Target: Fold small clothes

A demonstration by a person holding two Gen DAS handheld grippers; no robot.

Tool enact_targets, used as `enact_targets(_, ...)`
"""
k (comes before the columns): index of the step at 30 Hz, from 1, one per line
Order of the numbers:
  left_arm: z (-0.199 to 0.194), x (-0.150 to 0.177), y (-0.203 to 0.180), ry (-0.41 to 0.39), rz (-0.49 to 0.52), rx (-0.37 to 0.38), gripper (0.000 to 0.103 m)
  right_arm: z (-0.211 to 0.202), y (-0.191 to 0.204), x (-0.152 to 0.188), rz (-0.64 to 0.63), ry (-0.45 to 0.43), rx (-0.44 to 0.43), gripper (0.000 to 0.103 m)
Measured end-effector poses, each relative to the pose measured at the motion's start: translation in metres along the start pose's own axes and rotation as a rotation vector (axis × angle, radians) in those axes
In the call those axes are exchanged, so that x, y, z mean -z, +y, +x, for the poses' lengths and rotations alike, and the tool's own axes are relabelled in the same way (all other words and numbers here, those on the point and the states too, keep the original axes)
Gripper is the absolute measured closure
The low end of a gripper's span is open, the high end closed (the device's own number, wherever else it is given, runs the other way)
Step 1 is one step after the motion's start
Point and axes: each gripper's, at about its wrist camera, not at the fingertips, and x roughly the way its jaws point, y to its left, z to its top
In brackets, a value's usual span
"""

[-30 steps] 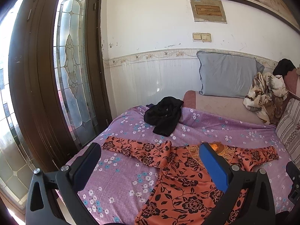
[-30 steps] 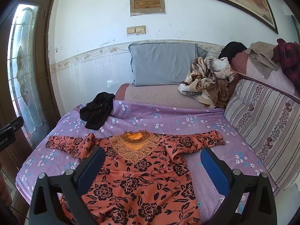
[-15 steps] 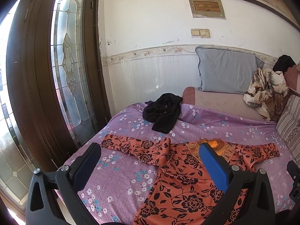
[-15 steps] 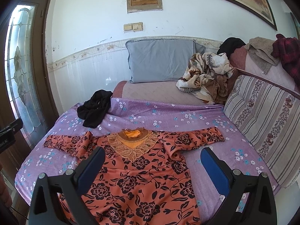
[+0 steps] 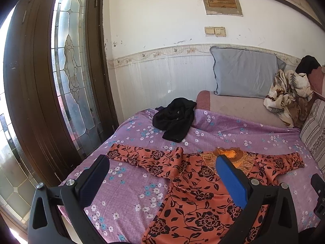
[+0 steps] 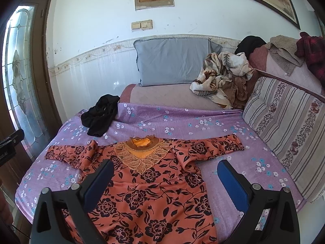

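Observation:
An orange dress with black flowers point(image 6: 150, 193) lies flat, front up, on the purple flowered bedsheet point(image 6: 182, 122), both sleeves spread out; it also shows in the left wrist view point(image 5: 195, 199). Its gold embroidered neckline point(image 6: 140, 152) points toward the wall. My left gripper point(image 5: 162, 174) is open and empty above the dress's left sleeve point(image 5: 140, 156). My right gripper point(image 6: 165, 180) is open and empty above the dress's chest and right side. A crumpled black garment point(image 6: 100, 117) lies at the bed's far left.
A grey pillow point(image 6: 172, 61) leans on the wall. A patterned blanket heap point(image 6: 223, 77) sits at the back right. A striped cushion point(image 6: 284, 126) lines the right side. A brown door with stained glass point(image 5: 69, 77) stands left of the bed.
Both views have shifted slightly upward and back, so the dress sits a little lower and farther in the frames. The dress and both grippers' jaws are unchanged.

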Motion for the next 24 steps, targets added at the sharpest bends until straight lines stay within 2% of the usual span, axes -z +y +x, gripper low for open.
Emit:
enact_targets(10,0.010,-0.004,-0.009,-0.012,0.039,-0.014,0.000,0.012,-0.002,-0.005,-0.006,0.011,0.002,0.000)
enact_targets(24,0.041,-0.004,-0.029,0.040,0.050,0.000,0.000,0.047,-0.007,-0.015,-0.003,0.022,0.005,0.000)
